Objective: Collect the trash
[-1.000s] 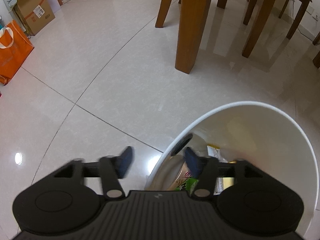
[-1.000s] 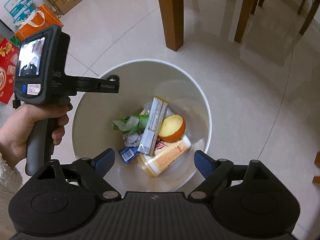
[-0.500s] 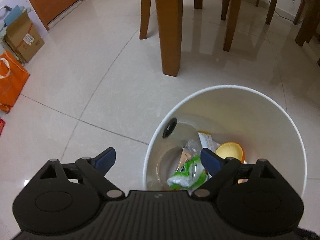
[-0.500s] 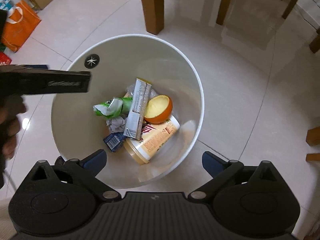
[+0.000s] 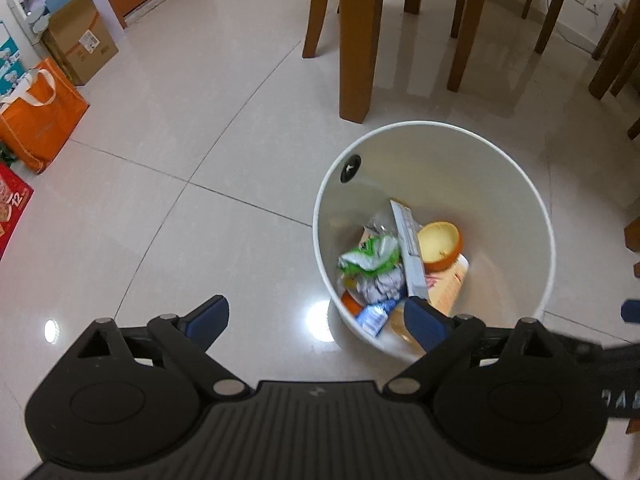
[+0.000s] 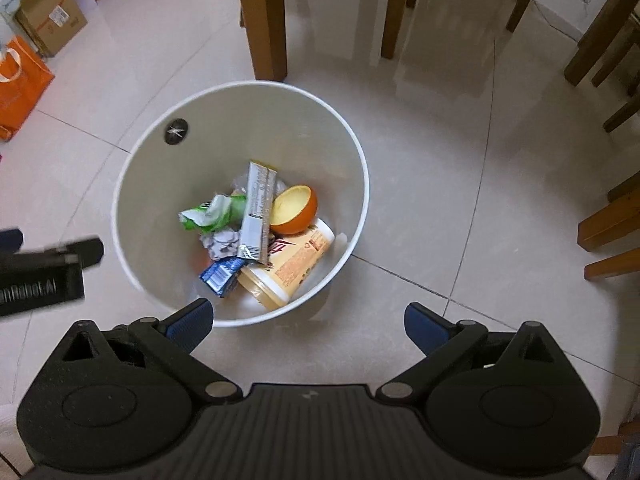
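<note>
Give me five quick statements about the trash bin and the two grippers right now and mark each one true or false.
1. The white bin stands upright on the tiled floor. True.
2. The left gripper is shut on a wrapper. False: its jaws are open and hold nothing.
3. An orange peel half lies in the bin with its hollow side up. True.
4. The bin holds only one thing. False: a green wrapper, a silver wrapper, a yellow tub and more lie in it.
5. The right gripper is open. True.
</note>
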A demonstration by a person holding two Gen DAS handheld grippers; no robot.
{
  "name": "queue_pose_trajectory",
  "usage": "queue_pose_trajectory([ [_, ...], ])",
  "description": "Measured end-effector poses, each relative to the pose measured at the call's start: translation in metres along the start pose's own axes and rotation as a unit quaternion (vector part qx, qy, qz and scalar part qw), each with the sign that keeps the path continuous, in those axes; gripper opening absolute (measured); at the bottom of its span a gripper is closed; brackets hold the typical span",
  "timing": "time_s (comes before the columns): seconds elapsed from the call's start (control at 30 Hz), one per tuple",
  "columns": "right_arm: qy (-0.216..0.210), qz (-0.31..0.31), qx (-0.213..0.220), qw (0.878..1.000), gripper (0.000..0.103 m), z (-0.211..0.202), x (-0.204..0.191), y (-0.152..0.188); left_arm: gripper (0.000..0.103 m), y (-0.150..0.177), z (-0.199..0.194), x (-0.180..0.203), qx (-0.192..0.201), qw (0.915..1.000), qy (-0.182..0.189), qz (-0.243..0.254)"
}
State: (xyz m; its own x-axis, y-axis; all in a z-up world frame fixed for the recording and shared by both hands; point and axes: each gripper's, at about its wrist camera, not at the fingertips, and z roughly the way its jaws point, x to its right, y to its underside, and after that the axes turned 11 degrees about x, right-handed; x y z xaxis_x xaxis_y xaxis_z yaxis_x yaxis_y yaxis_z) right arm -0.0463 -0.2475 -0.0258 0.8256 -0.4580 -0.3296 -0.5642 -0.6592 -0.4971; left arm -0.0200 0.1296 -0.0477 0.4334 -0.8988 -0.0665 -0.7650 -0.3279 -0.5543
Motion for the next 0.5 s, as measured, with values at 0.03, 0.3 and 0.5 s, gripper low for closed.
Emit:
queue_pose_trajectory([
  [0.03, 0.002, -0.001, 0.003, 1.000, 0.103, -0.006, 0.000, 0.001, 0.094, 0.003, -0.007, 0.000, 0.000, 1.0000, 0.001, 0.000],
  [0.3, -0.013, 0.014, 0.016, 1.000, 0.103, -0.040, -0.004, 0.006, 0.094, 0.010, -0.052, -0.007, 0.002, 0.9999, -0.011, -0.008],
  [0.5, -0.021, 0.020, 0.030, 0.999, 0.103, -0.062, -0.006, 0.008, 0.094, 0.008, -0.069, -0.004, -0.004, 0.9998, -0.022, -0.001],
])
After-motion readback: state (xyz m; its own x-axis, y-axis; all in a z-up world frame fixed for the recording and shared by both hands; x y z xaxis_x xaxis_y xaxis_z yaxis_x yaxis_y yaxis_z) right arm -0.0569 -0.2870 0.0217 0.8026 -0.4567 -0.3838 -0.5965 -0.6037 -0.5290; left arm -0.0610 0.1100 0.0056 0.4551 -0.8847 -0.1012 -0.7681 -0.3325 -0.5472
